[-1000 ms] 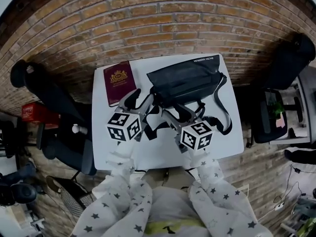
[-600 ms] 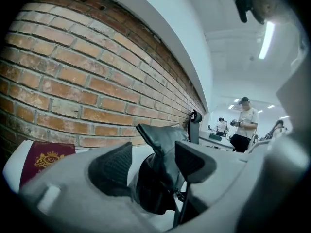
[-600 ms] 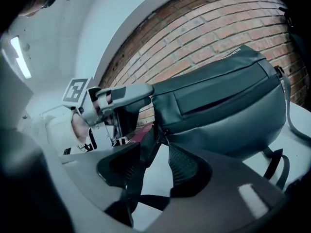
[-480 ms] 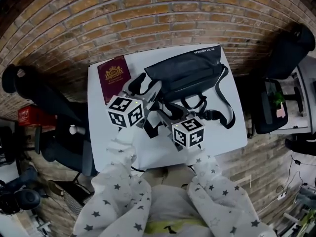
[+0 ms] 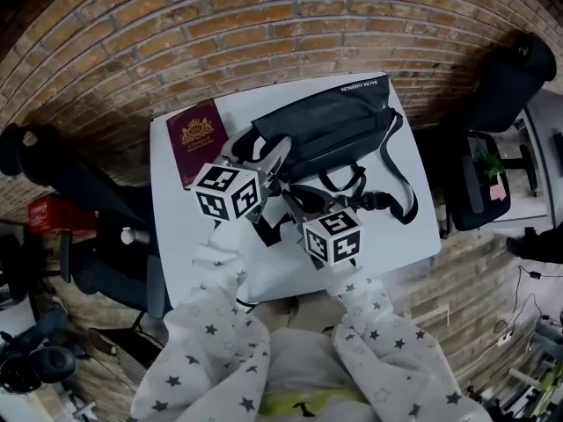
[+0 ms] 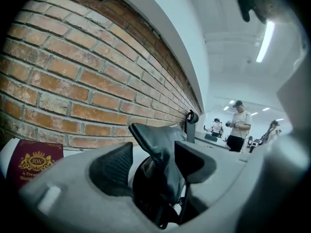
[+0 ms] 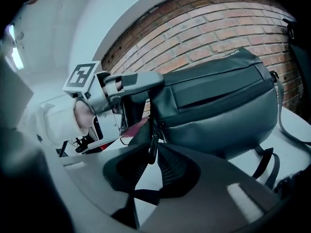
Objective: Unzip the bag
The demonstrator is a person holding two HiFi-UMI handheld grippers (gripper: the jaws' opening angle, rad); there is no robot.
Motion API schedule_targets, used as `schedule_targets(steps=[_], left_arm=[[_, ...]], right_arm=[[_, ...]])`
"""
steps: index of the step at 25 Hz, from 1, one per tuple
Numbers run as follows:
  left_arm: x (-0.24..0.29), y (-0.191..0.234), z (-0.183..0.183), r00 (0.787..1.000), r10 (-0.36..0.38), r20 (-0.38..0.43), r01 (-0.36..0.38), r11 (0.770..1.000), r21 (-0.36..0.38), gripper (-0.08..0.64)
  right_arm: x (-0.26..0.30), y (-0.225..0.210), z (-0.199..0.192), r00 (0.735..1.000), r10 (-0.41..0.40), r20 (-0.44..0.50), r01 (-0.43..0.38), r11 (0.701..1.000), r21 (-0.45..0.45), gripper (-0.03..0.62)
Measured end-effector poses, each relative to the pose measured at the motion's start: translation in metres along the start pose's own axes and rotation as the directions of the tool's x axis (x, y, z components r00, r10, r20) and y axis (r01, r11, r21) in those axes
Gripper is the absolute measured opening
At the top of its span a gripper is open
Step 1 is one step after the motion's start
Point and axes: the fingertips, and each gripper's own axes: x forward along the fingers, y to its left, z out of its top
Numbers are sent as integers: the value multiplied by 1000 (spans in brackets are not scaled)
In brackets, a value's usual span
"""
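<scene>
Right gripper (image 7: 154, 152) just closed onto the zipper pull (image 7: 154, 139), left gripper (image 6: 154, 164) just opened wide around a corner of the bag (image 6: 155, 140).

White star-printed sleeves (image 5: 215, 319); grey tongs (image 6: 153, 164) (black ribbed pads (image 6: 112, 170)) with black-and-white marker cubes (image 5: 227, 192)

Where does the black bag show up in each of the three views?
Head view: bag on the far half of the table, right of centre.
Left gripper view: bag end at lower centre.
Right gripper view: bag fills the right; zipper pull at centre.
Shared landmark: brick wall behind it.
</scene>
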Motion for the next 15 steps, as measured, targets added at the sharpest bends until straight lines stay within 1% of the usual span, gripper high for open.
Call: schedule_targets(steps=[2, 10, 15], left_arm=[[2, -2, -1, 1000, -5, -1, 5, 1000, 3, 251], [8, -4, -3, 1000, -10, -7, 10, 1000, 15, 196], [7, -4, -4, 1000, -8, -8, 8, 1000, 20, 185]], right_arm=[[-3, -4, 1, 1000, -7, 10, 7, 1000, 5, 61], [-11, -11, 10, 999, -19, 51, 17, 999, 30, 54], [-14, -12, 12, 998, -25, 56, 24, 1000, 16, 51]])
